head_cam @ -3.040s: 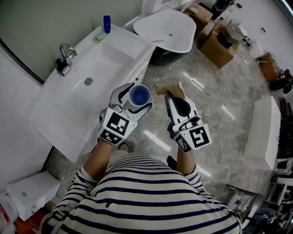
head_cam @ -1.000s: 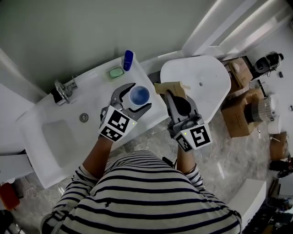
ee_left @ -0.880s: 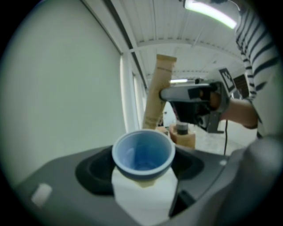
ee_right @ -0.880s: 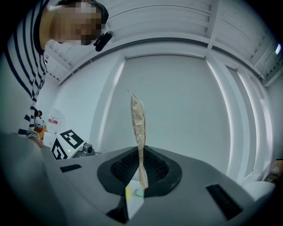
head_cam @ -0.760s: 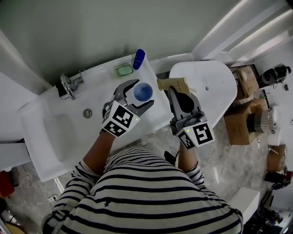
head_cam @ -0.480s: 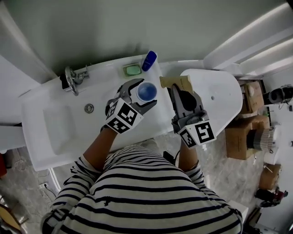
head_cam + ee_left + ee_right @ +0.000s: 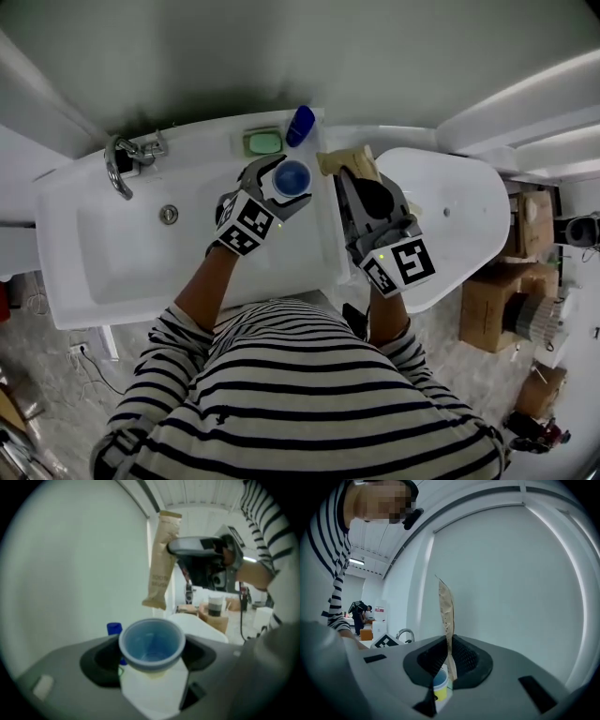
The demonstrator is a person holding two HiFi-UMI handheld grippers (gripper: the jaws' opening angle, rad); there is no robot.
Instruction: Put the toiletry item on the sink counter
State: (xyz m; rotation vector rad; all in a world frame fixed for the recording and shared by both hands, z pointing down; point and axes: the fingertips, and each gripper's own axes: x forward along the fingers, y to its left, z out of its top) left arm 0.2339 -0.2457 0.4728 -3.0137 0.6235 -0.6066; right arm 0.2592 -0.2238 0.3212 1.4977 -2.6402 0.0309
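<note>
My left gripper (image 7: 287,180) is shut on a blue-rimmed cup (image 7: 292,176), held upright over the right end of the white sink counter (image 7: 225,272). In the left gripper view the cup (image 7: 151,643) fills the gap between the jaws of the left gripper (image 7: 151,658). My right gripper (image 7: 355,180) is shut on a flat brown paper pouch (image 7: 345,159) just right of the cup, near the counter's right edge. The pouch (image 7: 446,611) stands edge-on, pinched in the right gripper (image 7: 449,657). It also shows as a tall pouch (image 7: 161,559) in the left gripper view.
A green soap bar (image 7: 265,142) and a blue bottle (image 7: 300,125) sit at the counter's back right. The faucet (image 7: 127,155) and drain (image 7: 169,214) lie to the left. A white toilet lid (image 7: 450,216) is right of the counter; cardboard boxes (image 7: 492,305) stand on the floor.
The view has swung so that the sink counter now lies squarely below. Both grippers have come over the counter's right end, still holding the cup and the pouch.
</note>
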